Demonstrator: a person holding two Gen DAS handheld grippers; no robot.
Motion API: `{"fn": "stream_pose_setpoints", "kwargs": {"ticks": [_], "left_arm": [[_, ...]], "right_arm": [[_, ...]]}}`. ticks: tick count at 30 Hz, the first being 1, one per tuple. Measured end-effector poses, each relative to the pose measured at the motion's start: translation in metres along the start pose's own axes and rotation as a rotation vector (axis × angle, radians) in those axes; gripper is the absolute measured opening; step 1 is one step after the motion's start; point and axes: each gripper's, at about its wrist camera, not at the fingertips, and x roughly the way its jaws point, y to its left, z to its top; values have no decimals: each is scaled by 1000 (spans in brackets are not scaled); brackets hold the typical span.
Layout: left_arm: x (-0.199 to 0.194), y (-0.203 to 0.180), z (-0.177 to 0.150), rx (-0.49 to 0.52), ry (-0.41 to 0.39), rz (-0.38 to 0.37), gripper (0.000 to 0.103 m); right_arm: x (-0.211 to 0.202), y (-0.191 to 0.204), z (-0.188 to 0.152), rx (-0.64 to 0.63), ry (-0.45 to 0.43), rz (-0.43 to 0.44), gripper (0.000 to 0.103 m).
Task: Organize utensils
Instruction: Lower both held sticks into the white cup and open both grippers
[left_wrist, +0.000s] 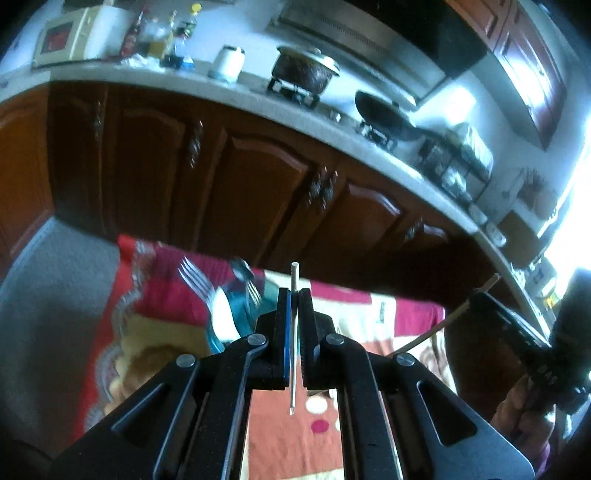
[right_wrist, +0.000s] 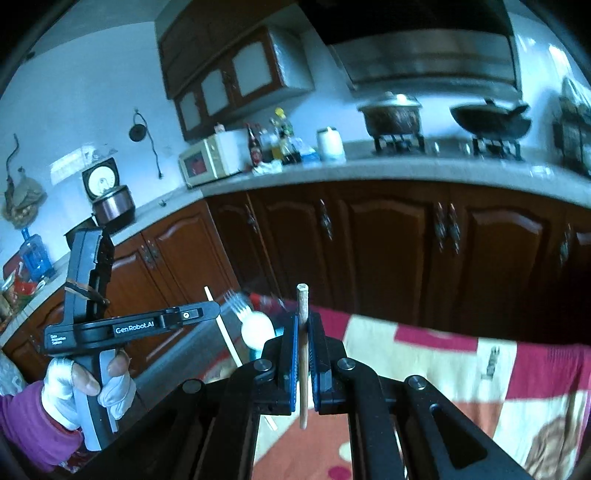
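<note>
A: What is each tool holding?

B: The left gripper (left_wrist: 294, 295) is clamped on a thin silver metal chopstick (left_wrist: 293, 339), which runs lengthwise between the jaws and pokes out past the tips. The right gripper (right_wrist: 303, 321) is pinched on a pale wooden chopstick (right_wrist: 303, 354), held the same way.

A: And where do they go?

B: My guess is the blue-green utensil holder (left_wrist: 240, 314) with silver forks (left_wrist: 195, 280) and a white spoon (left_wrist: 225, 314) standing in it. From the left gripper it lies just ahead and to the left, lower down on the red patterned cloth (left_wrist: 288, 435). The left gripper looks nearer to it than the right. Both sticks lie along the jaws, so each would need tipping end-down over the holder.

A: Anything unclear?

B: The holder is blurred and partly behind the left gripper's linkage, so its opening is hard to read. In the right wrist view only the fork tines and spoon bowl show.
</note>
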Motion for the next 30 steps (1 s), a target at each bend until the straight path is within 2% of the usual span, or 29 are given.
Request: {"fn": "stream_pose_setpoints", "kwargs": {"ticks": [4, 8, 12, 16, 26, 30], "left_arm": [[-7, 6, 22, -1, -56, 28, 2], [-3, 12, 34, 9, -113, 87, 2], [14, 16, 33, 29, -136, 145, 2], [35, 16, 23, 64, -149, 197, 2], [79, 28, 2, 60, -43, 215, 3], [80, 29, 1, 51, -37, 215, 3]], "right_arm": [[2, 7, 31, -41, -39, -1, 5], [15, 13, 51, -65, -72, -18, 5], [41, 17, 54, -91, -60, -46, 5], [74, 11, 44, -82, -3, -46, 5], [136, -15, 14, -7, 127, -29, 5], [145, -20, 10, 27, 130, -22, 5]]}}
